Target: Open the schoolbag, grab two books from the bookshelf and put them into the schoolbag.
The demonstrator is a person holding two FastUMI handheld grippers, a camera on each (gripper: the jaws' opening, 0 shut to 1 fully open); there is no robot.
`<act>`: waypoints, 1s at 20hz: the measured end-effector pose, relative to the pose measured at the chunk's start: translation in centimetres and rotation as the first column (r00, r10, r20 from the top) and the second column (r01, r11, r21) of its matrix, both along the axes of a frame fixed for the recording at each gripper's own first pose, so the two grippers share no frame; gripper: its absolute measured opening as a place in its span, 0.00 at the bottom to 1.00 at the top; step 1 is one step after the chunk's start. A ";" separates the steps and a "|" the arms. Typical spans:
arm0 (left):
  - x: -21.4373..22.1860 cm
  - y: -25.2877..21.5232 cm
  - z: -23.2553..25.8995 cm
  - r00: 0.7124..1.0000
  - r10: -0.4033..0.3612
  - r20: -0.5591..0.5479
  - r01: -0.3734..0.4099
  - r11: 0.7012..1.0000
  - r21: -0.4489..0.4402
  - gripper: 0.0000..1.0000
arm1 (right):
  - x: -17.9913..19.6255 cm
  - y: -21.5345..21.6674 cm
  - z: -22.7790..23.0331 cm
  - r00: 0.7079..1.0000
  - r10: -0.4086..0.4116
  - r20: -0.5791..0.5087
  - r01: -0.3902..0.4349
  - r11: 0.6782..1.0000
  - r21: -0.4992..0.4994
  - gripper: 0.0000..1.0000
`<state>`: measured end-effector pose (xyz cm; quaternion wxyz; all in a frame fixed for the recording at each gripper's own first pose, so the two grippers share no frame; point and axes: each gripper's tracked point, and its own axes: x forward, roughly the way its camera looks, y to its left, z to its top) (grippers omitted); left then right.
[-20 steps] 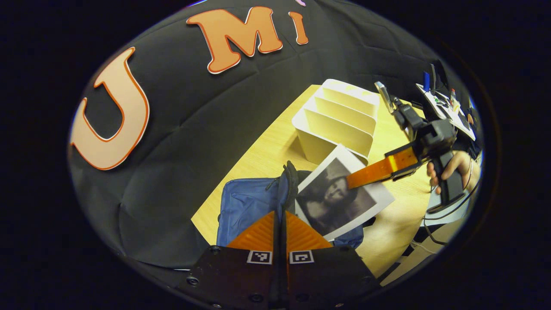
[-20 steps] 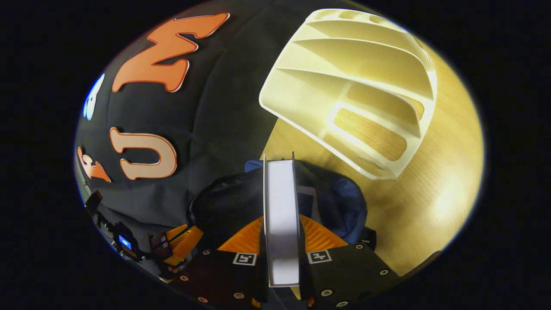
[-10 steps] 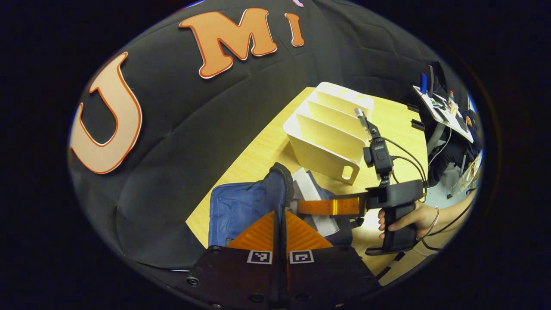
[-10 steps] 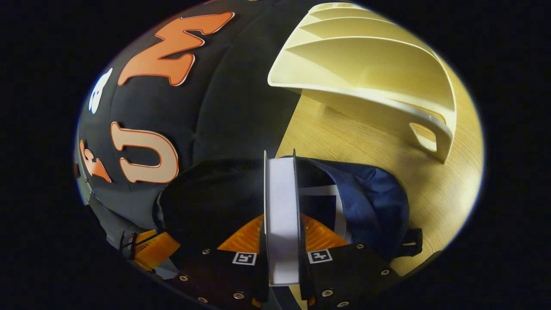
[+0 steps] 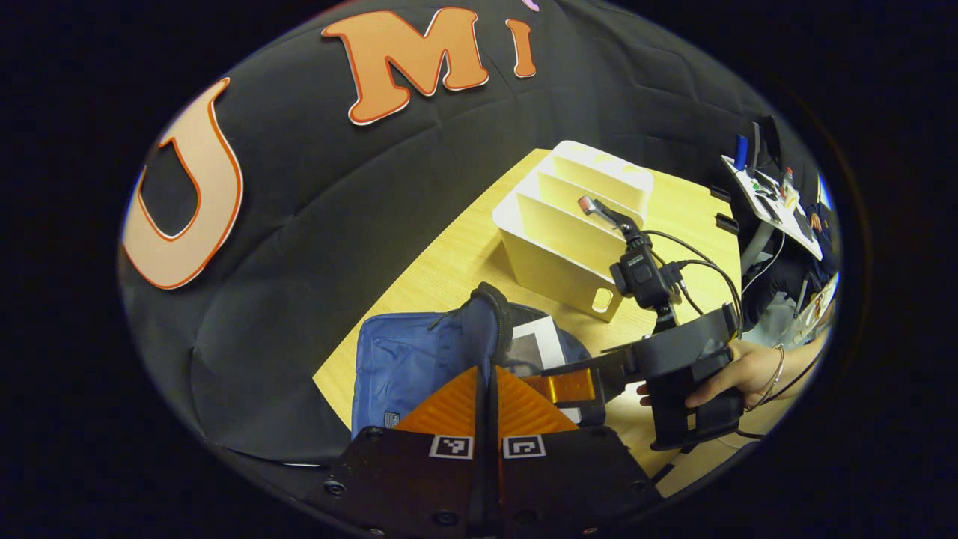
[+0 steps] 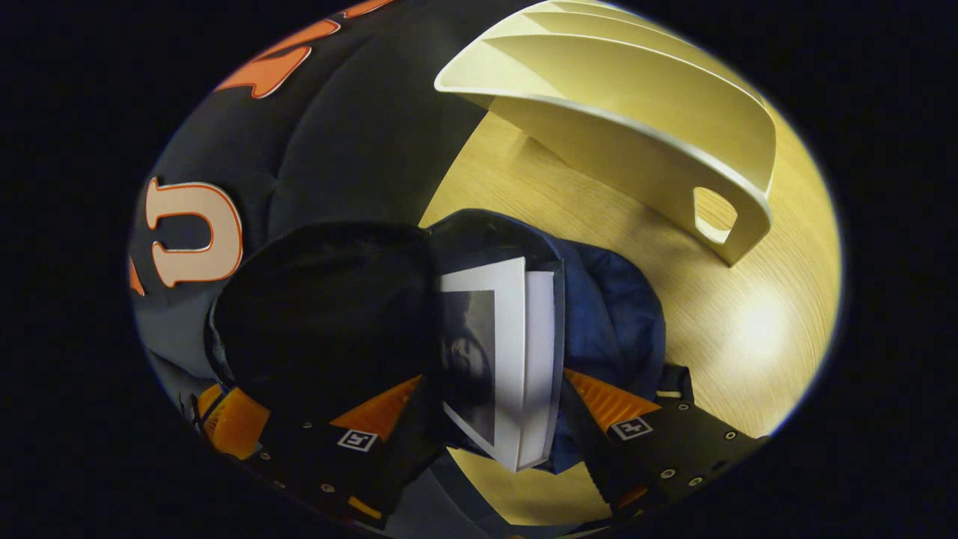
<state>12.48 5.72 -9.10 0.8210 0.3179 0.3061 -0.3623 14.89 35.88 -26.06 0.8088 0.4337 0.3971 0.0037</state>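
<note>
Change: half a second ago the right claw clamped the book by its page edge; its fingers have since spread wide and the book leans free between them, inside the schoolbag's mouth.
Right claw: open, one finger on either side of the book, neither pressing it; in the left gripper view it reaches in at the bag's opening, held by a hand.
Left claw: fingers together, pinching the raised dark rim of the schoolbag and keeping the opening up.
Book: white cover with a dark picture, tilted, lower part down in the bag; its top corner shows above the blue fabric.
Schoolbag: blue, lying on the counter near its corner, unzipped, dark lining showing in the right gripper view.
Bookshelf: cream, slotted, standing on the counter just beyond the bag; its end wall has a handle cut-out.
</note>
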 end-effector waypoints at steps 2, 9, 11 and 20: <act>0.0 0.0 0.1 1.000 -0.001 0.004 0.001 1.000 0.003 0.00 | -0.2 0.6 0.1 0.999 0.035 -0.014 -0.035 0.999 -0.007 0.97; -0.3 0.4 -0.1 1.000 0.016 -0.005 -0.016 1.000 -0.016 0.00 | -1.7 -0.8 0.6 0.993 0.094 -0.069 -0.104 0.980 -0.170 0.97; -0.3 0.4 -0.1 1.000 0.021 -0.005 -0.021 0.999 -0.025 0.00 | -1.8 -1.0 1.2 0.994 0.097 -0.058 -0.106 0.980 -0.170 0.98; -1.8 0.1 -1.7 0.999 0.027 -0.034 -0.029 0.998 -0.059 0.00 | -4.4 -9.0 3.7 0.997 0.081 0.003 -0.077 0.965 -0.252 0.98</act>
